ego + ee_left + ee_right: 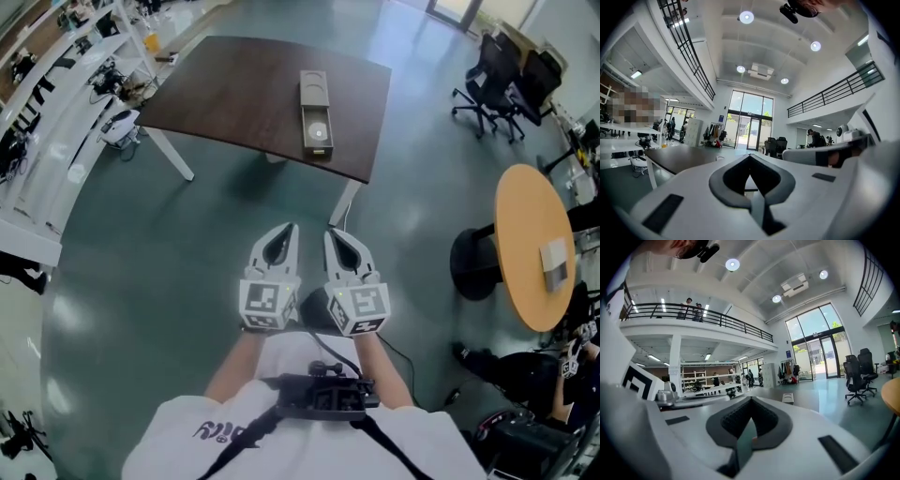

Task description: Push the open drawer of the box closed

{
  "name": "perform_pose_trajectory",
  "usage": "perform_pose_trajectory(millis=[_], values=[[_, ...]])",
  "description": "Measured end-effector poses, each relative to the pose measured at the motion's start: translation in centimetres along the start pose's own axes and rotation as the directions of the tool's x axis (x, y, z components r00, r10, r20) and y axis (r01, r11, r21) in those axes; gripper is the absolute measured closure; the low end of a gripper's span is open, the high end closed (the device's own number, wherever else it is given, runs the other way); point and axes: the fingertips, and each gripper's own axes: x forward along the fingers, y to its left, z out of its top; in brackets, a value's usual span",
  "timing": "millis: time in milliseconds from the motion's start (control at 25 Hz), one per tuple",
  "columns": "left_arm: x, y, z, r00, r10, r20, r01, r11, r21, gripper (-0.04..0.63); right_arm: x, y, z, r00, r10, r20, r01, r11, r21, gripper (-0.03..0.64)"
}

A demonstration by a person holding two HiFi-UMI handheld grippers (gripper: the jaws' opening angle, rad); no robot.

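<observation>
A long tan box (314, 89) lies on the dark brown table (244, 94), far ahead of me. Its drawer (319, 136) stands pulled out toward the table's near edge, with a round white thing inside. My left gripper (292, 227) and right gripper (330, 232) are held side by side over the floor, well short of the table and pointing at it. Both are shut with nothing between the jaws. In the left gripper view the left gripper (750, 157) faces the table top (679, 157). In the right gripper view the box (788, 398) shows small just past the right gripper (751, 399).
White workbenches (56, 103) with equipment line the left side. A round orange table (530, 244) with a grey item stands at the right, black office chairs (502, 80) behind it. A person's arm (553, 375) shows at the lower right. Grey-green floor lies between me and the table.
</observation>
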Motion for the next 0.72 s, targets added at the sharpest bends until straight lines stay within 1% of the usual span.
perform_pose_trajectory(millis=[160,360,440,520,600,720], values=[[1.6,0.8,-0.5,1.000,0.006,-0.011,-0.006,1.000,0.014,0.586,2.2,-2.3,0.6,1.000,-0.017,0.018,0.016,0.999,0.028,0.612],[5.3,2.4,-0.3,1.000,0.026,-0.002,-0.026,0.999,0.048,0.586,7.1,-4.5,0.8,0.999,0.025,0.032,-0.026,0.998,0.052,0.612],[7.3,3.9,0.0,0.999,0.049,-0.001,-0.049,0.997,0.060,0.586,9.5,-5.2,1.7,0.998,0.054,0.042,-0.056,0.998,0.036,0.612],[10.1,5.0,0.4,0.997,0.073,0.015,-0.074,0.994,0.077,0.586,11.7,-6.6,2.9,0.995,0.079,0.065,-0.079,0.997,-0.004,0.612],[13.1,5.7,0.9,0.996,0.084,0.036,-0.086,0.993,0.085,0.586,14.0,-8.8,4.0,0.993,0.084,0.086,-0.081,0.996,-0.036,0.612],[16.7,5.7,1.5,0.994,0.085,0.067,-0.091,0.992,0.091,0.586,16.1,-12.1,4.9,0.992,0.076,0.102,-0.072,0.996,-0.045,0.612]])
